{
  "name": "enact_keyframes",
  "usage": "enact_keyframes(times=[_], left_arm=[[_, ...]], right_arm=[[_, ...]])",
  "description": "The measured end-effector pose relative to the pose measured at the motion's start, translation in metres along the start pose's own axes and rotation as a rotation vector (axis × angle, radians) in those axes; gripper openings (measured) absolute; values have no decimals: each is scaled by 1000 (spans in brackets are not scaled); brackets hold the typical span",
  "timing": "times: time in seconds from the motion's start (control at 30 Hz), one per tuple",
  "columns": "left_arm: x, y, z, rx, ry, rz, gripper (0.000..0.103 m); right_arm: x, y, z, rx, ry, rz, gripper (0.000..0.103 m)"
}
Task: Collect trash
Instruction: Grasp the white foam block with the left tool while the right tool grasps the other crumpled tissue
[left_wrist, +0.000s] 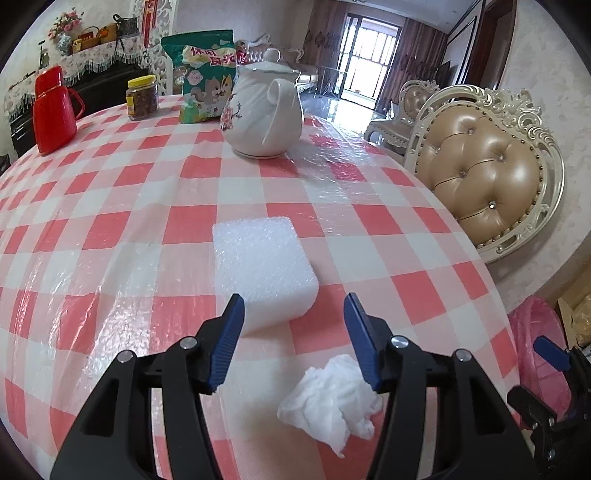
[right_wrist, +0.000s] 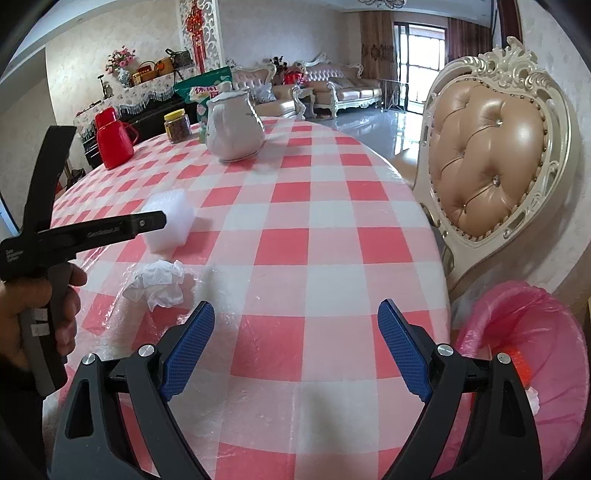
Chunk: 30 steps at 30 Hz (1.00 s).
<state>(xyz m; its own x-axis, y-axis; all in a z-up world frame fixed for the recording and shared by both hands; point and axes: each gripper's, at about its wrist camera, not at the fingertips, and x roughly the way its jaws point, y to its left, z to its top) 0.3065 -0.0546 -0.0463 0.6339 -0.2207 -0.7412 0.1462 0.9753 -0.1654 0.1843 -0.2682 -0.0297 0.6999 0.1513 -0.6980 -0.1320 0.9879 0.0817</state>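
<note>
A white foam block (left_wrist: 264, 266) lies on the red-and-white checked tablecloth (left_wrist: 110, 229). Just nearer lies a crumpled white tissue (left_wrist: 332, 395). My left gripper (left_wrist: 293, 301) hovers open over the block's near end, its pads touching nothing; the tissue lies below its right finger. In the right wrist view a hand (right_wrist: 55, 295) holds that gripper beside the block (right_wrist: 173, 221) and the tissue (right_wrist: 159, 284). My right gripper (right_wrist: 295, 306) is open and empty over bare cloth near the table's right edge, beside a bin lined with a pink bag (right_wrist: 535, 332).
A white teapot (left_wrist: 264, 110), a green snack bag (left_wrist: 207, 81), a yellow-lidded jar (left_wrist: 142, 98) and a red thermos (left_wrist: 53, 110) stand at the far side. An ornate tan padded chair (left_wrist: 487, 173) stands right of the table, behind the bin.
</note>
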Motion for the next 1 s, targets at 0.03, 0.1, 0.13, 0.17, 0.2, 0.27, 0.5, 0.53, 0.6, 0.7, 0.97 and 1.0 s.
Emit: enact_keyframes(times=[0.03,0.1,0.13,0.17,0.2,0.27,0.5,0.53,0.6,0.7,0.97,1.0], left_arm=[[3,1,1,-1,5,2,54],[6,2,2,-7,10,6,54],[8,3,3,-10,10,7,55],[9,4,3,-10,11,11,55],[10,5,3,-12,10,17,56],[10,6,3,-14,9,20,59],[11,7,11,-17,-8,43,64],[13,6,12,-13,-6,46,64],[16,5,15,-8,-3,49,64],[22,5,17,0,11,58,64],[24,9,14,24,37,57,58],[22,11,13,21,36,55,58]], right_arm=[[0,1,-1,-2,1,1,84],[3,5,-1,-13,8,9,84],[4,8,-1,-19,11,14,84],[4,9,-1,-20,12,15,84],[5,11,-1,-23,15,20,84],[6,11,-1,-24,17,23,84],[8,11,0,-19,19,25,84],[8,10,0,-20,19,25,84],[9,11,0,-22,19,23,84],[10,11,0,-21,22,27,84],[15,30,0,-52,34,61,84],[15,32,0,-53,35,65,84]])
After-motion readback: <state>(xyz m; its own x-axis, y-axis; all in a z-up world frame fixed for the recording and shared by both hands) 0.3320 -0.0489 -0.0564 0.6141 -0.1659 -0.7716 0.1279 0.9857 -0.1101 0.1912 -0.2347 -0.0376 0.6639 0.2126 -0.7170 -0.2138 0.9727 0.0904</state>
